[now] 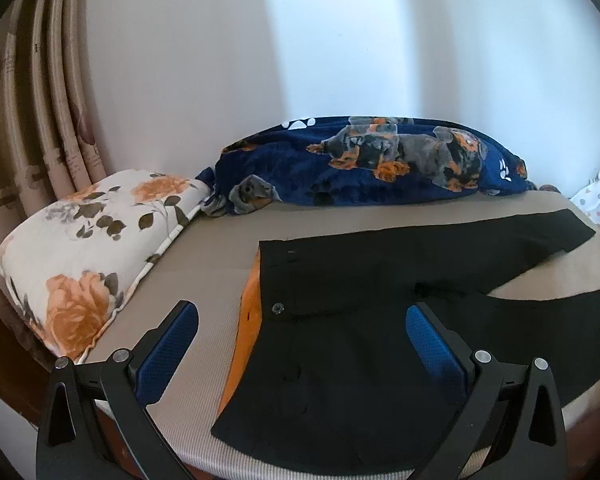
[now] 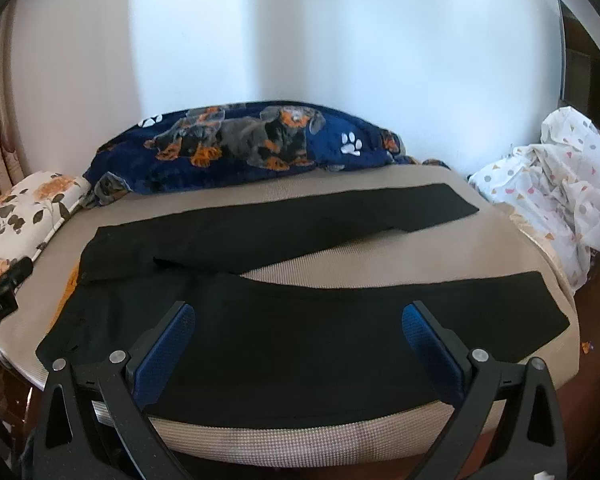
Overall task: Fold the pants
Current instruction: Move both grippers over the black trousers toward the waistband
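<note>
Hovering over pants (image 2: 260, 340), spread flat, legs apart; both grippers, left (image 1: 302, 328) and right (image 2: 299, 326), gaping wide, holding nothing. You're needing matched pinches on near leg edge.

Soft daylight, brightest in a pale band across the plain white back wall (image 1: 320, 40). Strong fisheye bending and black vignette at corners. Slight blur throughout; flat black cloth trousers (image 2: 300, 340) nearly detailless.
</note>
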The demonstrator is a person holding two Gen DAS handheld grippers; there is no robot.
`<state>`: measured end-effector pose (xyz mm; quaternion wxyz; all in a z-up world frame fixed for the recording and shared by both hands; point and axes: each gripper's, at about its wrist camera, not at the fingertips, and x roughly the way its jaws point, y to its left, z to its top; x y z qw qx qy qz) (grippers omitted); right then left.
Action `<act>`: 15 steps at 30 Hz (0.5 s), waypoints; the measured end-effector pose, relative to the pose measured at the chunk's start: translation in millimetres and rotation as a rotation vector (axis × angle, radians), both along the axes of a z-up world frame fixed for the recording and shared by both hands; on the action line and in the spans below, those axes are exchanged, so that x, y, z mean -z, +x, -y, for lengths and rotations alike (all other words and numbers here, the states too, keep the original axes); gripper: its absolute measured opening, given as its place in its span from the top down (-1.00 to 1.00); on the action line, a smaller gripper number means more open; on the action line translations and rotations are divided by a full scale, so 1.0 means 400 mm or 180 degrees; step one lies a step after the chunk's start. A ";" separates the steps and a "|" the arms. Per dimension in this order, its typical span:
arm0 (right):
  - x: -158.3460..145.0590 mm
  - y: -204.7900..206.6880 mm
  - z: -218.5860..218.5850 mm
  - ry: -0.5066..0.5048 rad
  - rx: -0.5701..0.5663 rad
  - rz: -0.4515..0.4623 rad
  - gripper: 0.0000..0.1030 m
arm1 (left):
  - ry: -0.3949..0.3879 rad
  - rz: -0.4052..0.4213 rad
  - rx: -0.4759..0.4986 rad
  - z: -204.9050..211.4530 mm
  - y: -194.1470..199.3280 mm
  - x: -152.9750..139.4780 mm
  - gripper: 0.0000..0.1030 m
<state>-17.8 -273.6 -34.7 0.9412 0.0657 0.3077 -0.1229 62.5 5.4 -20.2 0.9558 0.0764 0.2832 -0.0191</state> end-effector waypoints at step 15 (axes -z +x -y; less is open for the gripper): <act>0.053 0.036 0.024 0.0068 0.0038 -0.0177 -1.00 | 0.0001 -0.0234 0.0351 -0.061 0.146 0.061 -0.98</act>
